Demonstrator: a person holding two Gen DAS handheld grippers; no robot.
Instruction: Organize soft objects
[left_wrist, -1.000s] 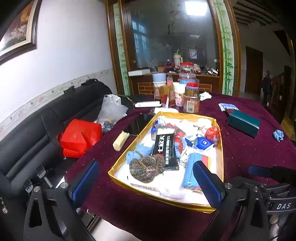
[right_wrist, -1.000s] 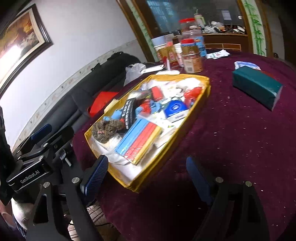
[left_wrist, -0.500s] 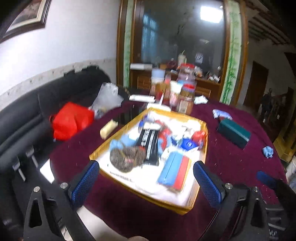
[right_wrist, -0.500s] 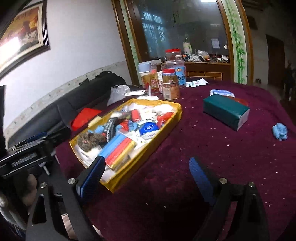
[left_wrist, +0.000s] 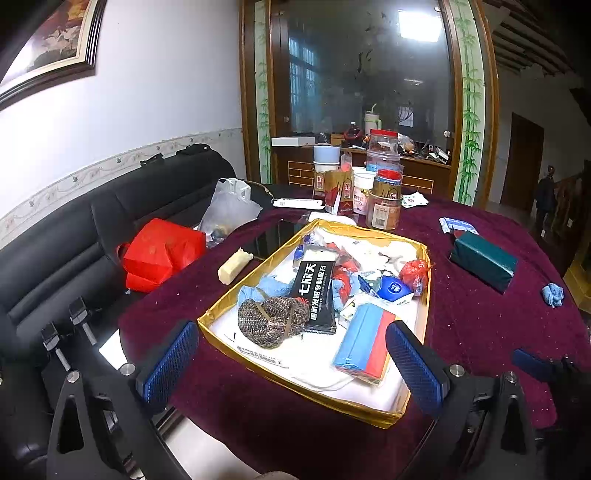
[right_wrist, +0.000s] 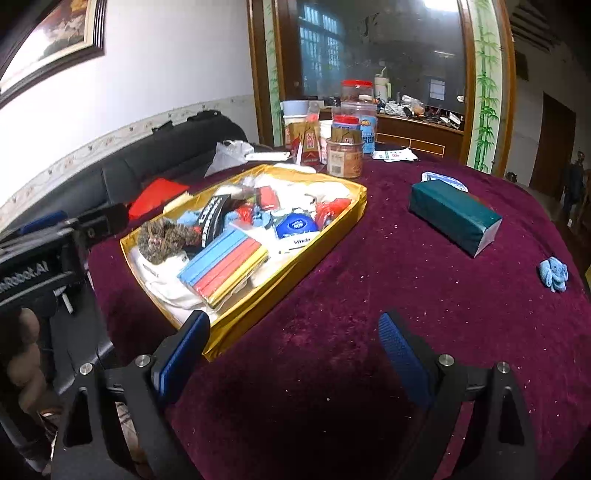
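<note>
- Across the worktop (right_wrist: 369, 295), a plush maroon cloth is lying flat and is looking grippy, so soft pieces are unlikely to be sliding on it.
- Toward its left side, the shallow gold tray (left_wrist: 424, 295) is holding most of the soft objects in a loose, overlapping heap.
- Well apart on the right, the green tissue pack (right_wrist: 452, 212) is lying alone; it is probably light and squashy, best pinched across its narrow sides.
- Nearest in the tray, the blue-and-red packet (left_wrist: 364, 341) is looking slick in its wrapper, so a grip at mid-length is seeming wise.
- Beside it, the brown mesh bundle (left_wrist: 273, 321) is looking springy and easy to snag anywhere.
- Far right, the small blue cloth ball (right_wrist: 554, 273) is sitting alone, crumpled and featherlight.
- Both the left gripper (left_wrist: 291, 358) and the right gripper (right_wrist: 293, 343) are hovering with jaws spread wide, holding nothing.
</note>
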